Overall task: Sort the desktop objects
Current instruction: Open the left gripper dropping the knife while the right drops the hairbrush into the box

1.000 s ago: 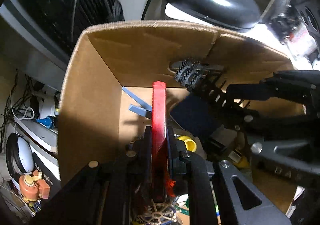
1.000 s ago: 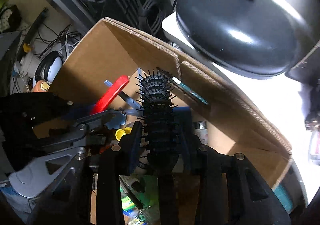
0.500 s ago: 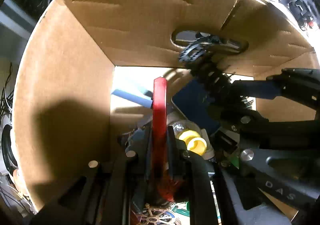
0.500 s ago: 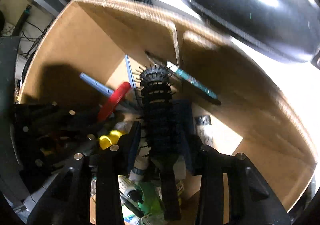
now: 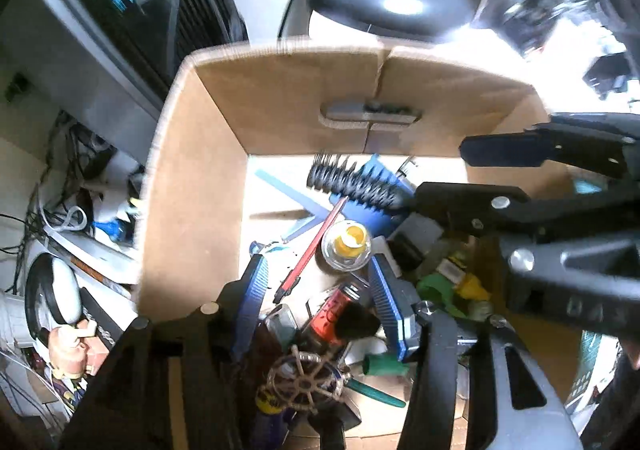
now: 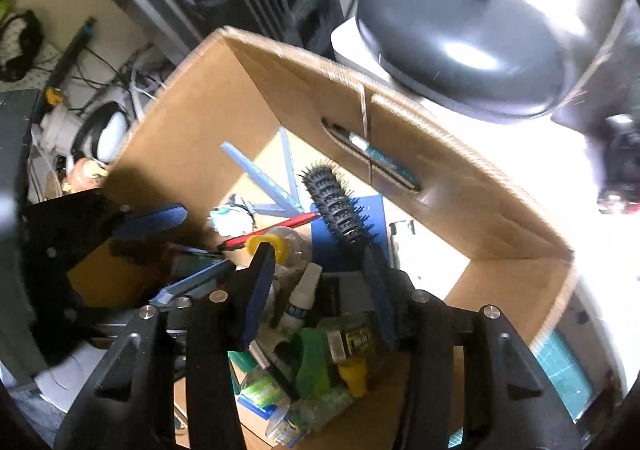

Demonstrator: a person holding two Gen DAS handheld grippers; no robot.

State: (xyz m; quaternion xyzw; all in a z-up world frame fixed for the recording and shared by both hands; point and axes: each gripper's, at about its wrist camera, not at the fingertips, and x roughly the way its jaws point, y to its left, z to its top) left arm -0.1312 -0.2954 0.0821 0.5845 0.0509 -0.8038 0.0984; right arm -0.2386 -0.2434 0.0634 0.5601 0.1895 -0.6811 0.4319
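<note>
Since the job is clearing loose stuff off the worktop into one catch-all, both of the latest items are lying in the cardboard box point(image 5: 192, 185) now. The red utility knife point(image 5: 310, 248) sits slanted across the pile, tip pointing toward about 1 o'clock in the left wrist view, resting against the clear bottle with the yellow cap point(image 5: 347, 246). The black hairbrush point(image 6: 340, 209) lies on top of a blue flat thing near the far wall, bristle head toward 11 o'clock in the right wrist view. My guess is they're just dumped wherever they land, no real order in there: glue bottle, green bits and a little ship's wheel thing point(image 5: 304, 382) at 6 o'clock all jumbled together.

Tools next. The left tool point(image 5: 320, 310) has its jaws spreading apart right now, and the knife lies in the pile beyond the blue pads, not pinched by them, so it's let go. The right tool point(image 6: 320, 290) is also opening; the brush handle end runs down toward the gap between its pads, but as far as I can tell nothing is squeezing it.

Outside the box at 12 o'clock sits a black lamp base point(image 6: 460, 45), with cable clutter off at 9 o'clock.
</note>
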